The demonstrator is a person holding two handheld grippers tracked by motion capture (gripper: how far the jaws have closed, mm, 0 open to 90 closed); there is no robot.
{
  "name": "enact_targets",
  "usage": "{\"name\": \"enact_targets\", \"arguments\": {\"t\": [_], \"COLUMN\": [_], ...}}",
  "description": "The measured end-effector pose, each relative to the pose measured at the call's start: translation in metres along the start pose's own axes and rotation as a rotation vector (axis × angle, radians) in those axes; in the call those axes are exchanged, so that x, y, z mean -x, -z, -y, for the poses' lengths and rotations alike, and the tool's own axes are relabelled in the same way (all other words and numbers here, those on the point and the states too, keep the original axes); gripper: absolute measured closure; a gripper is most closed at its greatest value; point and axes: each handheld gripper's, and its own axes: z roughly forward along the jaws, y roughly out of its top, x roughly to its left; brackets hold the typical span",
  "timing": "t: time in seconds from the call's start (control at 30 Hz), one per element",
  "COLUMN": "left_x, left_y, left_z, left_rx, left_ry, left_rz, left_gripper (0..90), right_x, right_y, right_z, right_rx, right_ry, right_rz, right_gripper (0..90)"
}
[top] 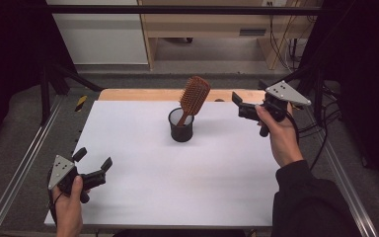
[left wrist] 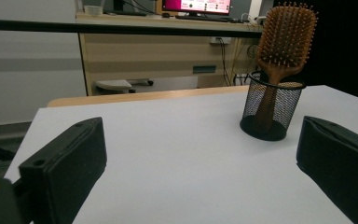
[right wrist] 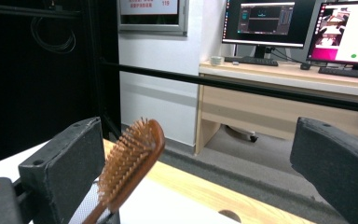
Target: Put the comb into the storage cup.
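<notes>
We see a hairbrush point(top: 194, 93) of reddish-brown wood with a soft sheen, its bristles looking like wooden pins. It stands in a cup point(top: 181, 125) of fine black wire mesh, matt, with a solid dark base. The tabletop point(top: 143, 148) is a smooth, matt, pale grey-white sheet; along its far edge we make out a strip of light, smooth wood. The left tongs point(top: 93, 160) and the right tongs point(top: 235, 98) look like matt black plastic, their jaws faced with a dull, slightly grainy, rubbery padding. Each carries a flat grey plate point(top: 61, 170) with a brushed metal look.
</notes>
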Motion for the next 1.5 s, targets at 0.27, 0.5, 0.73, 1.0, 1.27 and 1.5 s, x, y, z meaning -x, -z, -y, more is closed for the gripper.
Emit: {"name": "enact_targets", "arguments": {"t": [0.27, 0.5, 0.73, 1.0, 1.27, 1.5], "left_x": [-0.006, -0.007, -0.007, -0.01, -0.009, -0.009], "left_y": [0.006, 0.006, 0.005, 0.005, 0.005, 0.005], "left_z": [0.006, 0.005, 0.005, 0.005, 0.005, 0.005], "left_rx": [0.012, 0.014, 0.02, 0.022, 0.023, 0.02], "left_ry": [0.012, 0.017, 0.019, 0.035, 0.035, 0.034], "left_rz": [-0.051, -0.04, -0.025, -0.03, -0.024, -0.024], "left_gripper": [4.0, 3.9, 3.5, 3.5, 3.5, 3.5], "right_x": [0.013, 0.025, 0.033, 0.033, 0.031, 0.025], "right_y": [0.03, 0.059, 0.078, 0.087, 0.097, 0.105], "right_z": [0.007, 0.014, 0.02, 0.031, 0.041, 0.052], "right_rx": [0.012, 0.03, 0.043, 0.029, 0.011, -0.014], "right_ry": [-0.01, -0.027, -0.04, -0.041, -0.033, -0.026], "right_rz": [0.019, 0.041, 0.062, 0.062, 0.062, 0.06], "right_gripper": [4.0, 3.8, 3.6, 3.0, 2.9, 2.9]}}
